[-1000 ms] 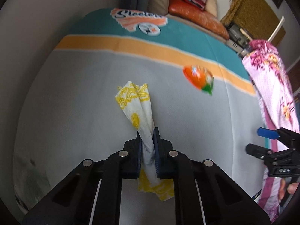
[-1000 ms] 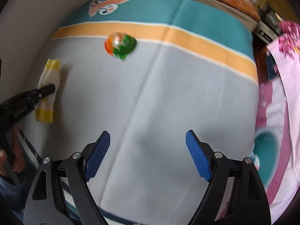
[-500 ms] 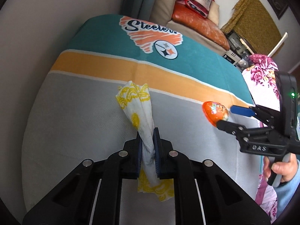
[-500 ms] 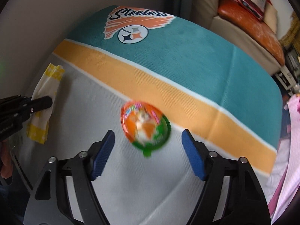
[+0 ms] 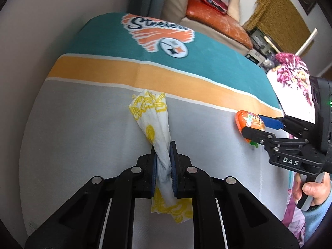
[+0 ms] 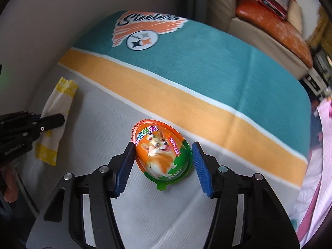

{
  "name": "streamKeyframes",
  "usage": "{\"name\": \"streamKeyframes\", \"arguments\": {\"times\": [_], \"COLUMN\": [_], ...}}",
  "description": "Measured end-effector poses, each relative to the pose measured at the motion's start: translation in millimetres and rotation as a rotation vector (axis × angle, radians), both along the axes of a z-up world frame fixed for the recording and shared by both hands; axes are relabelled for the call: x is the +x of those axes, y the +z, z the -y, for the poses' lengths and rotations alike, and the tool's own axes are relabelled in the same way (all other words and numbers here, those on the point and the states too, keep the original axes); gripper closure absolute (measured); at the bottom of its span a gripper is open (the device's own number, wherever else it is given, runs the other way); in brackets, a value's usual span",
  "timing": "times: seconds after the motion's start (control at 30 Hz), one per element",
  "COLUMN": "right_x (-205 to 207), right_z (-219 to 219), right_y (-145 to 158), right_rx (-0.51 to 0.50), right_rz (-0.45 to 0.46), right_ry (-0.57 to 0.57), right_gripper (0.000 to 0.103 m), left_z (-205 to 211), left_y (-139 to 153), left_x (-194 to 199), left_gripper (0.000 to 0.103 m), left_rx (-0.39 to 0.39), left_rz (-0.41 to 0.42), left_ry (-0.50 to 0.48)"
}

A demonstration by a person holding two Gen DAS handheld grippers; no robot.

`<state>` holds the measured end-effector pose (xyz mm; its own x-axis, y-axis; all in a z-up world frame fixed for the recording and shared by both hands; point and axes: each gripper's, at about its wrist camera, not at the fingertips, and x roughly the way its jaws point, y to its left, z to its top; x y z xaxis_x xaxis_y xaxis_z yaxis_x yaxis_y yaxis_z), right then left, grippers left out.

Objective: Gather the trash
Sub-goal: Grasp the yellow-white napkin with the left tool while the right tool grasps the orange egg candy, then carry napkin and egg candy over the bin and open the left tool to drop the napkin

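My left gripper is shut on a crumpled white and yellow paper napkin, held just above the blanket; it also shows in the right wrist view. An orange and green egg-shaped toy package with a corgi picture lies on the grey part of the blanket. My right gripper is open with its blue pads either side of the egg, close to touching. In the left wrist view the right gripper reaches the egg from the right.
A Steelers blanket in teal, orange and grey covers the bed. A wall runs along the left. A sofa with an orange cushion and red pack stands behind. A pink floral cloth hangs at the right.
My right gripper has moved forward to the egg package, which now sits between its pads, and the jaws have narrowed. My left gripper still holds the napkin, shifted slightly forward.
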<state>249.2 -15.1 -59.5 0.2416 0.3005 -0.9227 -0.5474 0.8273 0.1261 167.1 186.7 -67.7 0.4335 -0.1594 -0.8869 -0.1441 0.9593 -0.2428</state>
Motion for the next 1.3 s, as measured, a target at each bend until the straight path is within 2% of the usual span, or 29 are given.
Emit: {"name": "streamKeyframes", "arguments": {"times": [0.33,0.53,0.93,1.07,1.3], "right_x": [-54,-91,-166,-185,-202], "right_z": [112,191,365,404,447], "right_y": [15,14,25,25,22], "right_rx": [0.060,0.067,0.145,0.155,0.161], "right_rz": [-0.004,-0.002,0.043,0.056,0.071], "right_ry": [-0.198,-0.320,-0.625,-0.684,-0.750], "right_gripper": [0.050,0.050,0.049,0.049,0.049], "left_z": [85,162,337,388,448], "left_y": [9,14,32,32,19], "left_x": [-8,-15,-38,-44,-43], "left_gripper": [0.091,0.091,0.091,0.091,0.091], "left_rx": [-0.009,-0.019,-0.011,-0.002,0.016], "left_rz": [-0.003,-0.012,-0.006,-0.005,-0.025], "left_ry": [-0.160,-0.291,-0.570,-0.633,-0.698]}}
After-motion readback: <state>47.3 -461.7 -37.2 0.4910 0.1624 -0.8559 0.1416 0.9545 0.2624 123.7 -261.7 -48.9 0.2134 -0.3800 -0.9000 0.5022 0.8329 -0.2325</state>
